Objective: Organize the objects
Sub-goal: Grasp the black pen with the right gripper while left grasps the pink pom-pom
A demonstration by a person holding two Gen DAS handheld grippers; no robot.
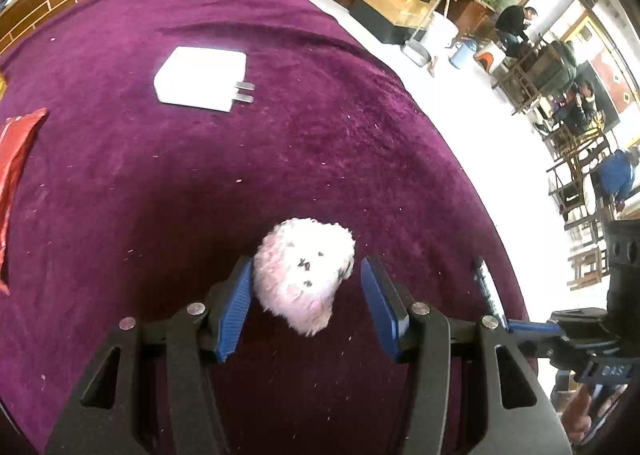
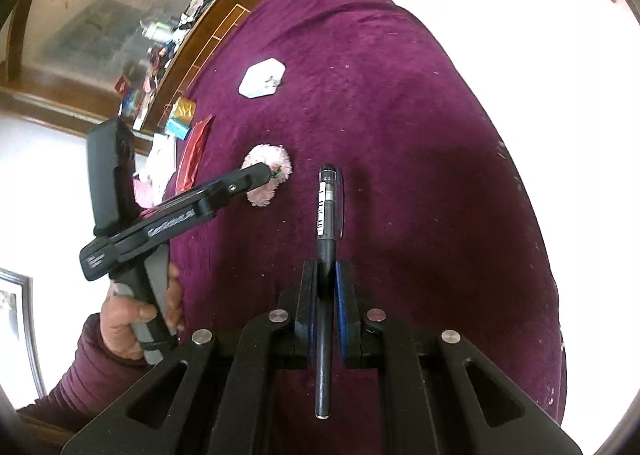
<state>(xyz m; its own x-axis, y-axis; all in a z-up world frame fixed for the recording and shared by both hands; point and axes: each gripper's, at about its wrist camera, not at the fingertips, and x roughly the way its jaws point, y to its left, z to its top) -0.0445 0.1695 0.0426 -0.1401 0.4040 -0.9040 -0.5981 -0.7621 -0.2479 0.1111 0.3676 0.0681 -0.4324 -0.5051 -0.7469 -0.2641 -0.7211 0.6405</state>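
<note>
I see the plush toy (image 1: 304, 275) on the tablecloth (image 1: 320, 115), the charger (image 1: 202, 79) at its eleven o'clock, the pen (image 2: 327, 215) at its three.

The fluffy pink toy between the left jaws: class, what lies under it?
Under the fluffy pink toy only the purple tablecloth shows, dark with shadow. The patch directly beneath the toy is covered, so anything there cannot be seen.

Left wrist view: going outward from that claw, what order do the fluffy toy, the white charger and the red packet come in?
1. Fluffy toy, between the claw's fingers.
2. Red packet, far left edge.
3. White charger, farther up the cloth.
Packet and charger are nearly too close to call.
</note>
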